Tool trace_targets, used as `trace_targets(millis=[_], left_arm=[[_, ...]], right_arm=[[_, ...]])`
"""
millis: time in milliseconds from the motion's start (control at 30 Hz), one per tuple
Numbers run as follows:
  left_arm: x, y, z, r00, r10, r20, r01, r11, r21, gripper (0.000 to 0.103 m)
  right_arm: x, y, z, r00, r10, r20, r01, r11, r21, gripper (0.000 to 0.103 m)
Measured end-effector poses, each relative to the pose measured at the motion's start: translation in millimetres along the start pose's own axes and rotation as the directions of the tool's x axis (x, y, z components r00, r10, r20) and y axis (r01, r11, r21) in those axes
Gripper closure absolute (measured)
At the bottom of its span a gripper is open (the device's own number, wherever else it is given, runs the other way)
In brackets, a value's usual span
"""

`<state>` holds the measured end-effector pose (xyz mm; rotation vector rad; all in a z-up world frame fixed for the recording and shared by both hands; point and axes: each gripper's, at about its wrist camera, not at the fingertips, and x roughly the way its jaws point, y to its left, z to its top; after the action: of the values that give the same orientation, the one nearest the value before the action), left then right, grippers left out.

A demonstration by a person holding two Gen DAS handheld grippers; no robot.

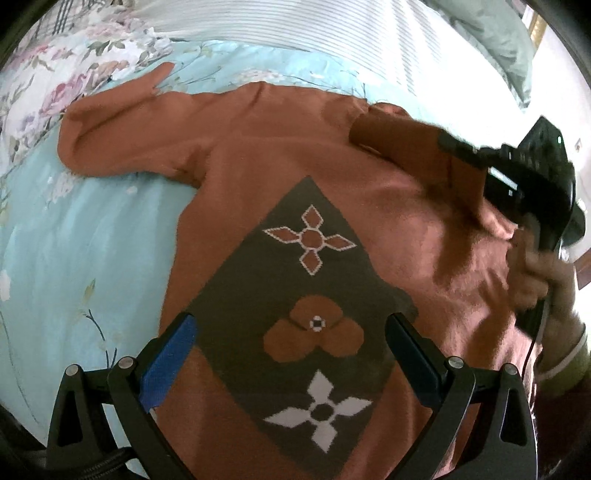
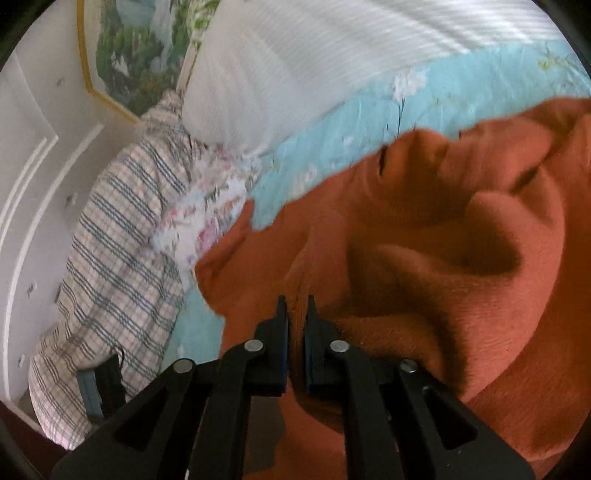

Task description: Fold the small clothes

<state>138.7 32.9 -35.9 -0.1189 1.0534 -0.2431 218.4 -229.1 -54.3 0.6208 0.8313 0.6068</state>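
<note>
A rust-orange sweater (image 1: 280,147) with a dark diamond panel of flower motifs (image 1: 295,280) lies spread on the light blue floral bedsheet (image 1: 74,236). Its left sleeve (image 1: 122,133) lies out to the side. My left gripper (image 1: 291,325) is open and empty, hovering over the panel. My right gripper (image 2: 296,306) is shut on a fold of the sweater's right sleeve (image 2: 424,236) and lifts it over the body. It also shows in the left wrist view (image 1: 454,144), holding that sleeve at the upper right.
A white striped pillow (image 1: 295,26) lies at the head of the bed. A plaid bundle (image 2: 110,258) and floral bedding (image 2: 207,221) sit by the white wall. A framed picture (image 2: 140,48) hangs above. My hand (image 1: 535,273) holds the right tool.
</note>
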Motion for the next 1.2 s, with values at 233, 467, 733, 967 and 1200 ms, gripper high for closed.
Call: trace_targets(millis=[233, 467, 733, 967, 1200], left_arm=[[11.1, 12.1, 11.0, 0.998, -0.058, -0.019, 0.057, 0.997, -0.058, 0.001], [22.5, 9.2, 41.9, 0.996, -0.089, 0.009, 0.089, 0.995, -0.042, 0.001], [60.2, -18.3, 110.2, 0.971, -0.237, -0.024, 0.236, 0.971, -0.025, 0.001], [123.1, -55.9, 163.8, 0.965, -0.237, -0.114, 0.24, 0.97, 0.019, 0.013], [110.3, -48.9, 145.3, 0.972, -0.236, -0.012, 0.236, 0.967, 0.097, 0.096]], right_arm=[[3.3, 10.3, -20.1, 0.998, -0.039, -0.052, 0.035, 0.998, -0.061, 0.062], [4.2, 13.8, -37.9, 0.99, -0.072, -0.122, 0.058, 0.991, -0.119, 0.062], [-30.7, -0.6, -47.0, 0.988, -0.139, -0.071, 0.133, 0.988, -0.08, 0.061], [-72.0, -19.6, -53.0, 0.982, -0.191, -0.002, 0.191, 0.981, 0.011, 0.061], [-98.0, -25.0, -48.2, 0.978, -0.201, 0.062, 0.198, 0.979, 0.049, 0.061]])
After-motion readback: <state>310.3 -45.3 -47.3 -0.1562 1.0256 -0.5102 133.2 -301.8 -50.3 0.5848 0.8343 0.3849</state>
